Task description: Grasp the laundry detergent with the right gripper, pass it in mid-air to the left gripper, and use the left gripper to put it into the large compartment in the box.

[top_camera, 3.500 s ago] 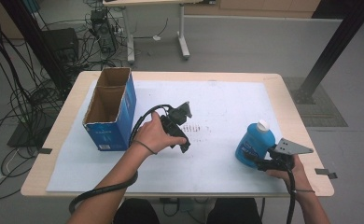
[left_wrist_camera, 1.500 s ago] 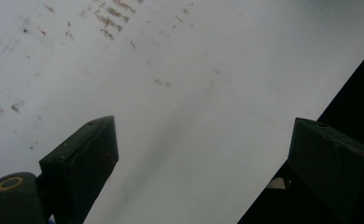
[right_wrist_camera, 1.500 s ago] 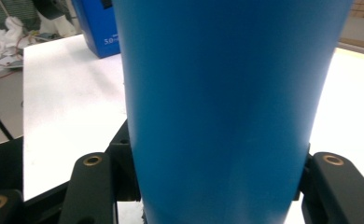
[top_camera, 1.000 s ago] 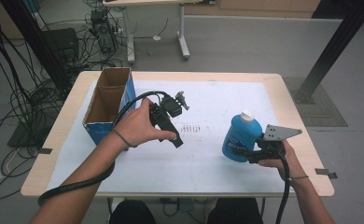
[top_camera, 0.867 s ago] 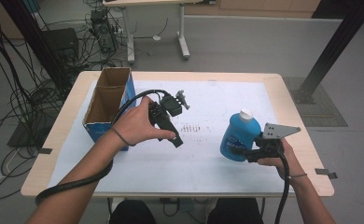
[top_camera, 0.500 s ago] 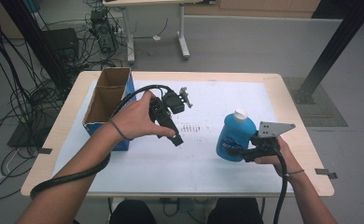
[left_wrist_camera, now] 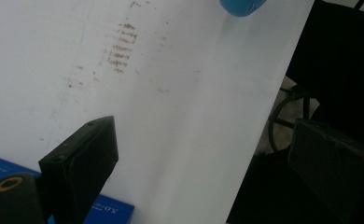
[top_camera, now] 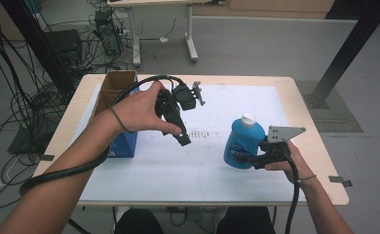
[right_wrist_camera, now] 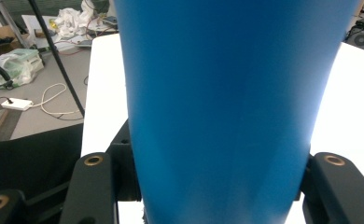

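blue bottle, label print unreadable, blue box

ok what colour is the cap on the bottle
White, on the blue bottle; the cap shows best in the high view.

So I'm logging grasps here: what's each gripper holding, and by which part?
The right gripper clamps the blue bottle by its lower body. The left gripper is open, holding nothing.

lab or test bay: ahead of my tool, beyond my table, grey carpet floor, tangled cables left of it, black rig post to its right, a second desk's legs, electronics box.
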Motion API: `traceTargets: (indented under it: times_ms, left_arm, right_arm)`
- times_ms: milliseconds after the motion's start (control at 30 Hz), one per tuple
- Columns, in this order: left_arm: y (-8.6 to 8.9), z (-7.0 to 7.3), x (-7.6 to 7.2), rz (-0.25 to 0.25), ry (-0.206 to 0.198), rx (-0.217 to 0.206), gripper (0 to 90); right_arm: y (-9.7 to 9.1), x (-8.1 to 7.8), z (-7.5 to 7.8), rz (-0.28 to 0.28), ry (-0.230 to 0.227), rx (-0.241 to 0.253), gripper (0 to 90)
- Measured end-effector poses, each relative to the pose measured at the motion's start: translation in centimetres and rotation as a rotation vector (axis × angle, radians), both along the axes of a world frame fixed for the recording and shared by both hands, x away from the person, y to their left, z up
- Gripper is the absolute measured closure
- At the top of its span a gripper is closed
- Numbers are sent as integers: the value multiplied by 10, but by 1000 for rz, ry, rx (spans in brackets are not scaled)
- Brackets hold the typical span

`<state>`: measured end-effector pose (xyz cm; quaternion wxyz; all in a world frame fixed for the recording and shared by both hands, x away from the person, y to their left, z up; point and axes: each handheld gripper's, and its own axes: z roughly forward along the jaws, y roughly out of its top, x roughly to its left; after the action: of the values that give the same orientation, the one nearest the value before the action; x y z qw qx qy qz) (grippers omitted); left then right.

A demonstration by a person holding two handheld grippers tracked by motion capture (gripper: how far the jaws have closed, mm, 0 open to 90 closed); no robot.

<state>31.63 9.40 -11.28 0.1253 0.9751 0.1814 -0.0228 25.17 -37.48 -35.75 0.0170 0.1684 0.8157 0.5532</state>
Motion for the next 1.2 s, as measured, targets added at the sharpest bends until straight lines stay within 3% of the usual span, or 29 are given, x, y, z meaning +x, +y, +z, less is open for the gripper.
traceTargets:
  times_ms: [600,867,1200]
  left_arm:
    - [-18,30,-5,-52,-34,43,84]
    - [-26,33,-8,-76,-57,45,78]
    - [-39,34,-4,-125,-36,70,73]
  right_arm:
    - [15,6,2,71,2,-11,418]
    - [22,10,5,98,0,-16,418]
    - [35,18,6,148,-2,-20,418]
